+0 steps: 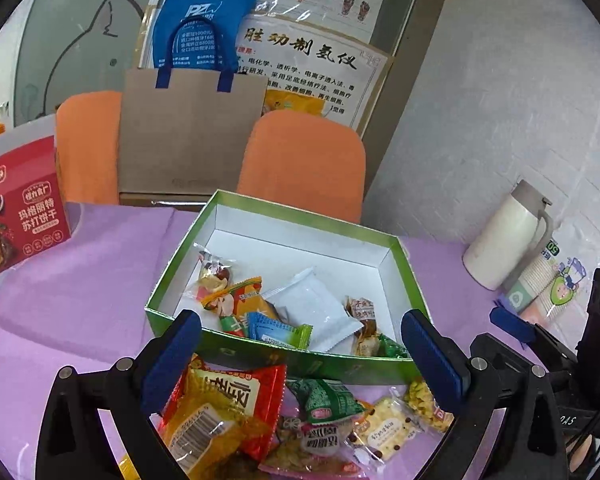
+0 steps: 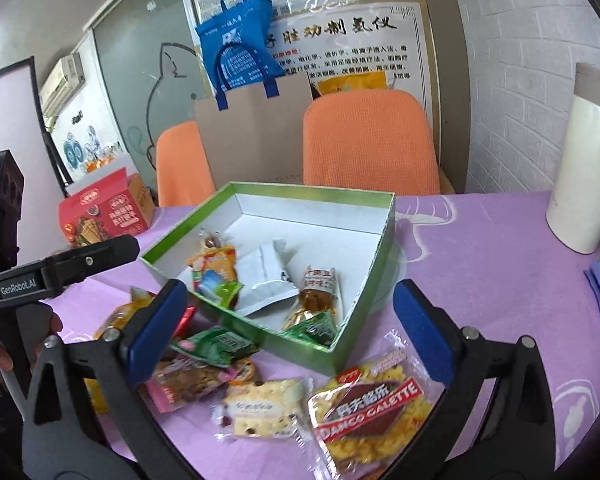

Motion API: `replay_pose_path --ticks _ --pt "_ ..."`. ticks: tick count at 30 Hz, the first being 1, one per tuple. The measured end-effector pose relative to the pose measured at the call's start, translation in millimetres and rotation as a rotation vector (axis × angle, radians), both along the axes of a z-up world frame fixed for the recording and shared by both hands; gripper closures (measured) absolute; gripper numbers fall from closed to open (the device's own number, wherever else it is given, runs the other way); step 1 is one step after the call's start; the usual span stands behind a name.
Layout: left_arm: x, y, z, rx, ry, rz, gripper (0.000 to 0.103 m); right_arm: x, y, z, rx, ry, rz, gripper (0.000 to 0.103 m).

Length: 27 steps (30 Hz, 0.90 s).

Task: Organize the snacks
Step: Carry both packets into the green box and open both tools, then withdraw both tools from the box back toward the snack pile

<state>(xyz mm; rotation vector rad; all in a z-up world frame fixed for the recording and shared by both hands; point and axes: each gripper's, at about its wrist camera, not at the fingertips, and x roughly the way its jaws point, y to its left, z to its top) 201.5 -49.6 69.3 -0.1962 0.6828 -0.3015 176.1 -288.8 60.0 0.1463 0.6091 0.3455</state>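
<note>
On the purple surface just before the green box, my right claw hangs wide and empty over the galette packet, light, crinkly, slippery, likely brittle inside, best pinched at its sealed edge.

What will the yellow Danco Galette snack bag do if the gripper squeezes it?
The Danco Galette bag will probably crinkle and bend, since its wrapper looks thin and clear. The glossy plastic may slip between the pads. It lies flat on the purple tablecloth, so it shouldn't roll, but the pieces inside might crack.
</note>
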Motion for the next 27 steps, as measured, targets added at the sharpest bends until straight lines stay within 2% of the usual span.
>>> replay_pose_path --ticks 6,8,12,16,19,24,27 --pt "-61 6 31 0.06 -0.103 -0.045 0.001 -47 3 30 0.051 -0.062 -0.024 0.001" --pt "-77 10 36 0.078 -0.104 -0.045 0.001 -62 4 37 0.08 -0.073 -0.034 0.001" --pt "-109 27 33 0.093 -0.103 0.008 0.001 -83 5 41 0.17 -0.066 -0.017 0.001" --pt "-133 50 14 0.113 -0.089 0.083 0.001 -98 14 32 0.222 -0.057 0.029 0.001" --pt "-146 67 -7 0.103 -0.053 0.116 0.001 -104 32 17 0.189 -0.059 0.066 0.001" --pt "-161 90 -40 0.094 0.006 0.157 0.001 -105 67 -15 0.114 0.009 0.181 0.001" --pt "-168 101 -52 0.092 0.03 0.169 0.001 -105 87 -30 0.035 0.033 0.217 0.001"
